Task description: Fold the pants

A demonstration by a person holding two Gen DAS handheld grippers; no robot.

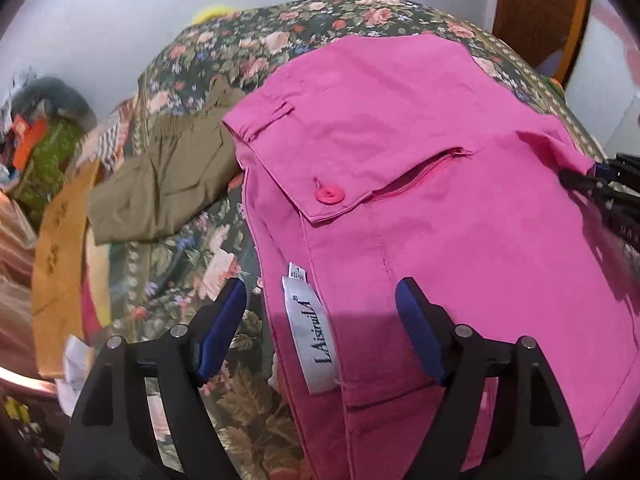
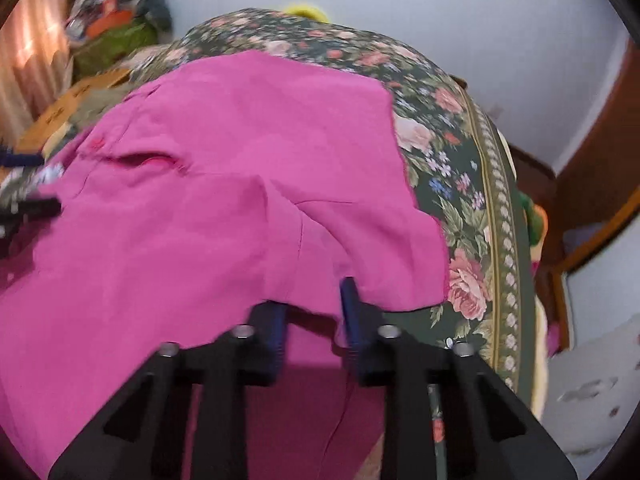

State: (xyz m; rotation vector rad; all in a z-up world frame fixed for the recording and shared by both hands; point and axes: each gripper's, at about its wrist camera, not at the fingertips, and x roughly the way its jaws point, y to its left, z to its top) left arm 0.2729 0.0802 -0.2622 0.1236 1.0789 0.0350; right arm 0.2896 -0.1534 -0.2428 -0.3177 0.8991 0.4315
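Pants (image 1: 420, 184), bright pink, lie spread on a floral bedspread (image 1: 224, 60). Nearest in left wrist view: left gripper (image 1: 320, 304) w/ jaws wide apart, nothing pinched, straddling the pants' edge where a white label (image 1: 310, 340) shows. Right gripper (image 2: 316, 308) is clamped on a raised fold of pink cloth at the pants' near edge. Further on, a flap w/ a pink button (image 1: 330, 196) and a zipped pocket opening. Beyond, left of the pants, a folded olive garment (image 1: 160, 184) on the bed; clutter in far left corner, too blurred to tell.
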